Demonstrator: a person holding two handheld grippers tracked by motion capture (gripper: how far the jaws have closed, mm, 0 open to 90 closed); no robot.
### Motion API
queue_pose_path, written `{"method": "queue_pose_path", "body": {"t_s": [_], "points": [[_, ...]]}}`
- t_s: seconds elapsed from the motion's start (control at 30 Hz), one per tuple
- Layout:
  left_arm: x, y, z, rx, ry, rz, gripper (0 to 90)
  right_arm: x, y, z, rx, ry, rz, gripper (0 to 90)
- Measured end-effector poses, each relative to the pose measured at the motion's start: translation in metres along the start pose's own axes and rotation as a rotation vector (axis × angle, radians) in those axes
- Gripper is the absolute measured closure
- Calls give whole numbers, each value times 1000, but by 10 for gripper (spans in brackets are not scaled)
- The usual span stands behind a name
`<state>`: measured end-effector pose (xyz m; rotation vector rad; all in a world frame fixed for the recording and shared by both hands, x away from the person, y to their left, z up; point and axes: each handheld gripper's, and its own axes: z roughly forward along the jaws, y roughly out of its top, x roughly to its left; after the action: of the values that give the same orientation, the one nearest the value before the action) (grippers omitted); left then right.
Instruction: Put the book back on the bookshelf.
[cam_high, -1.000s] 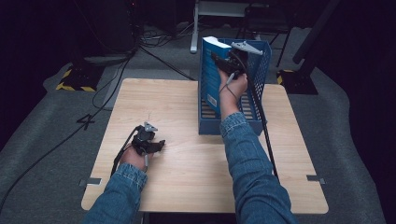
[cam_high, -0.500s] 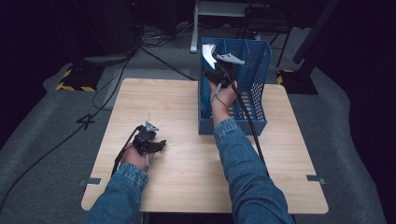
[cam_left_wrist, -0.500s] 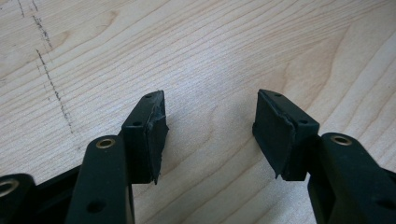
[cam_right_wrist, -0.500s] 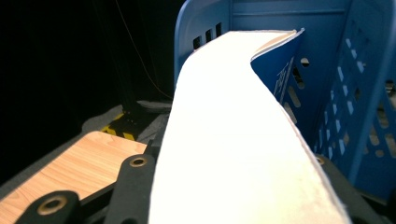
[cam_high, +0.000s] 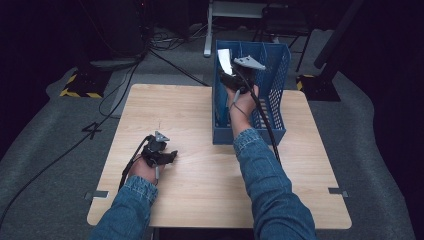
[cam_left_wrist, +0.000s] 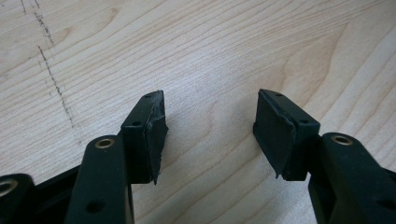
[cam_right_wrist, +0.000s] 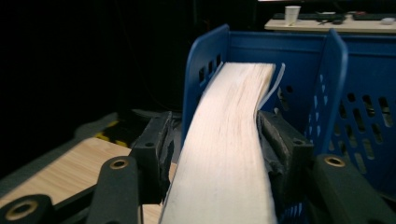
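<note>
We grip a thick book (cam_right_wrist: 224, 154) by its page edge with our right gripper (cam_high: 231, 80), the book standing in the blue file rack (cam_high: 272, 90). Our left gripper (cam_left_wrist: 208, 126) rests, jaws apart and empty, on the wooden table (cam_high: 200, 185).

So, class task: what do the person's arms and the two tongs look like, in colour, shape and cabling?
Both arms wear blue denim sleeves. The left tongs and right tongs are black, each with two jaws ending in flat black pads and brass-coloured rivets. A grey three-cornered plate tops each, and a black cable trails back along the arm.
</note>
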<state>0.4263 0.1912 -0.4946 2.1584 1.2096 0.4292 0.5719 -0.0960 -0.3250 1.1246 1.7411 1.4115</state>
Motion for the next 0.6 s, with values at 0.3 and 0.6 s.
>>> {"method": "queue_pose_path", "body": {"t_s": [0.3,0.6], "points": [[2,-8,-6,-7,4,-8,413,-12,18,-49,-15,91,-33,417],[4,-16,-11,-17,-5,-1,396,-27,17,-105,29,145,-124,404]]}}
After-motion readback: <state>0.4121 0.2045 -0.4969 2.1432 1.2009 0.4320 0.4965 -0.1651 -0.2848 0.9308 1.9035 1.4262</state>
